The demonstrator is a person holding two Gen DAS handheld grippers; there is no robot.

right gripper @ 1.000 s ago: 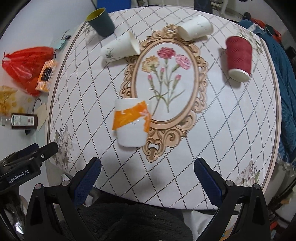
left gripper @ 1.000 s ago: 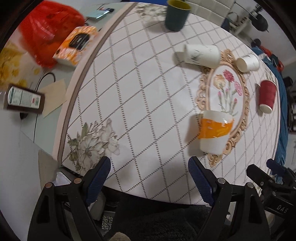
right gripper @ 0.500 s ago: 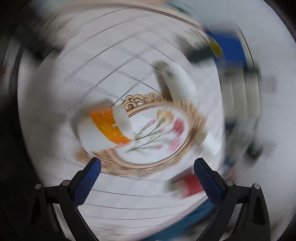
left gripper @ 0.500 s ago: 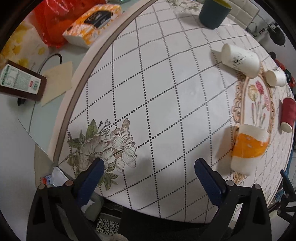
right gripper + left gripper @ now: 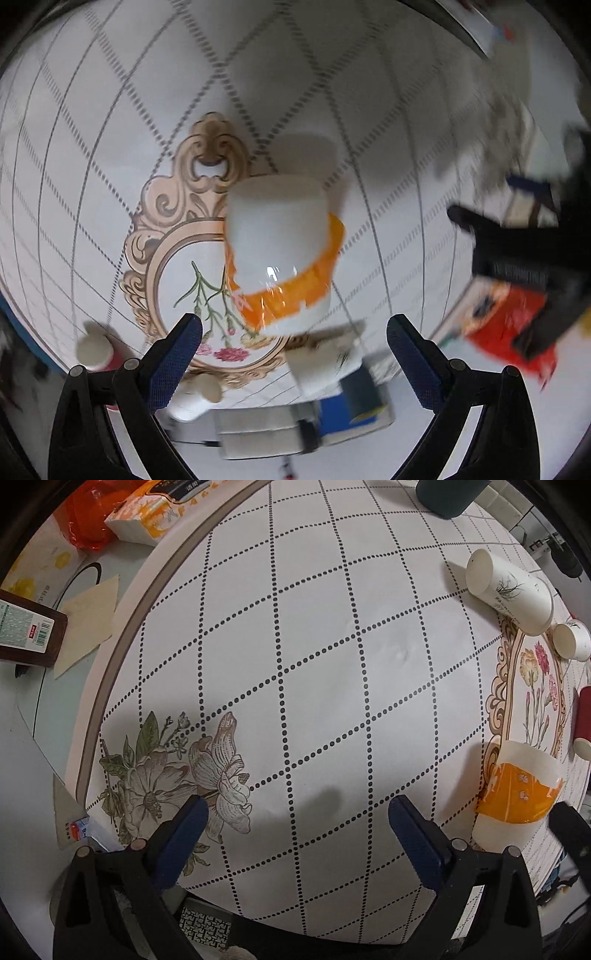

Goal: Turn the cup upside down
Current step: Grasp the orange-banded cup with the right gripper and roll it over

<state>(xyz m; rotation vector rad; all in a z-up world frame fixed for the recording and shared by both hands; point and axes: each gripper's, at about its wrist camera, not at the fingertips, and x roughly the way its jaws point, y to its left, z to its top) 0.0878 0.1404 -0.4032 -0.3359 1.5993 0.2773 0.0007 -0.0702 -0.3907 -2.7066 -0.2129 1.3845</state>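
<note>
Cups number five on the table (image 5: pixel 332 657), one orange-banded cup (image 5: pixel 517 797), and each gripper (image 5: pixel 295 825) (image 5: pixel 294 341) gapes empty.

Round patterned table (image 5: pixel 332 664), scattered paper cups (image 5: pixel 509 594)

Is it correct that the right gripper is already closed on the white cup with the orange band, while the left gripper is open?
Not quite: the right wrist view shows the right gripper open, its fingers apart and clear of the white cup with the orange band. The left gripper is open, as you said.
</note>
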